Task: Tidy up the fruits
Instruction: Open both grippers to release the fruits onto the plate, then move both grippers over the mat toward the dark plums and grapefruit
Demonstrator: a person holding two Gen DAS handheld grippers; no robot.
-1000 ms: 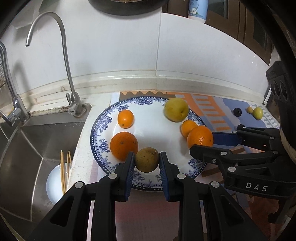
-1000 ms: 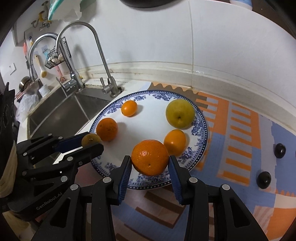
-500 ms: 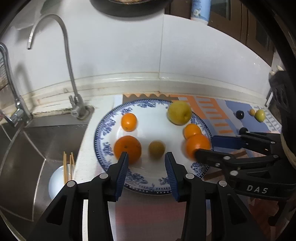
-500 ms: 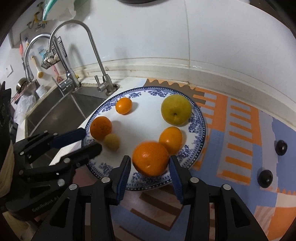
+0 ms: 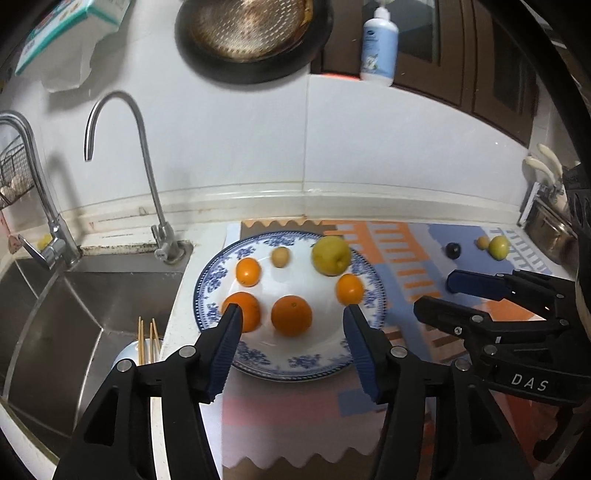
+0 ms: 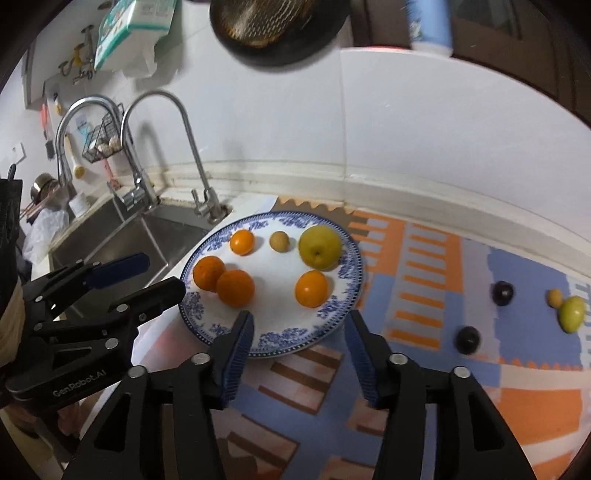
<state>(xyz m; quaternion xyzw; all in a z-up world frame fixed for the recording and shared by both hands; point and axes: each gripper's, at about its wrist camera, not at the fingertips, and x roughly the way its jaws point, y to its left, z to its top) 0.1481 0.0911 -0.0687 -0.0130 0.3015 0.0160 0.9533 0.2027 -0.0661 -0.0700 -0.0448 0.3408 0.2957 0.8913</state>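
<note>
A blue-rimmed white plate (image 5: 295, 363) (image 6: 280, 338) lies on a patterned mat and holds several fruits. Among them are a yellow-green pear (image 5: 331, 255) (image 6: 319, 246), a small brown fruit (image 5: 280, 256) (image 6: 279, 242) and two large oranges side by side (image 6: 208, 273) (image 6: 235, 288). My left gripper (image 5: 291, 312) (image 6: 162, 275) hovers over the plate's near left edge, its jaws opening, its pads touching nothing. My right gripper (image 6: 299, 317) (image 5: 436, 295) hangs over the near right rim, also opening and empty. Two dark plums (image 6: 502, 292) (image 6: 467, 339), a small yellow fruit (image 6: 555, 297) and a green-yellow fruit (image 6: 571, 314) lie on the mat to the right.
A steel sink (image 5: 74, 314) with a tall faucet (image 5: 147, 177) borders the plate on the left, with chopsticks (image 5: 147, 339) on a bowl inside. The tiled wall and its ledge (image 5: 295, 199) stand close behind. A pan (image 5: 251, 33) and a bottle (image 5: 380, 40) hang above.
The left gripper let go of the brown fruit, which rolled to the plate's far side. The right gripper released the large orange, which rolled left beside another orange. Both grippers widened and drew back and up.
</note>
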